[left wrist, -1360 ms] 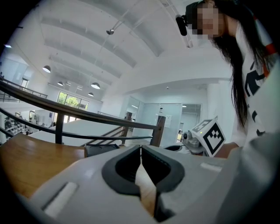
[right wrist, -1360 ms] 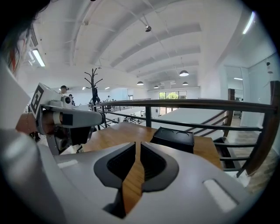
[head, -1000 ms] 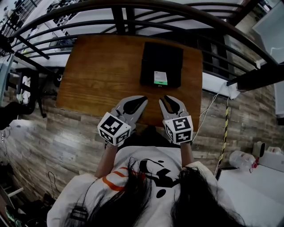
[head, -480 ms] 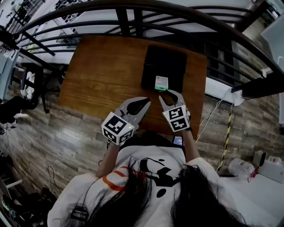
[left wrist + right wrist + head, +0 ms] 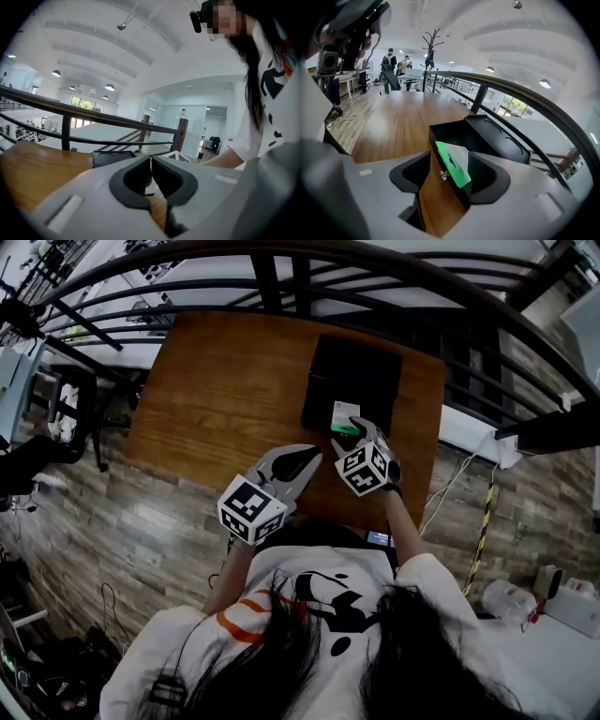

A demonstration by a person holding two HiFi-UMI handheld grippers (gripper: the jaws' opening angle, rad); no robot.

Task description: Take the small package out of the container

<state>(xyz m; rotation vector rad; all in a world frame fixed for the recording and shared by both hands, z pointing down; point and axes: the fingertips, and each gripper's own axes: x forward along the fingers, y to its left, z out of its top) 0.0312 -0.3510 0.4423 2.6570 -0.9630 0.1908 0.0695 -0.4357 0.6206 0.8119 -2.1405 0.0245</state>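
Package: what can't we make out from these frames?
Package lower part: right gripper view, behind the front wall of the container.
Package print: head view, too small.
Container floor: head view, too dark; right gripper view, walls hide it.

The head view looks steeply down from above the person onto a wooden table (image 5: 216, 399) and a black container (image 5: 361, 371). The left gripper view sits low, facing across the tabletop. The right gripper view looks at the container from close by. All three views share the table and container.
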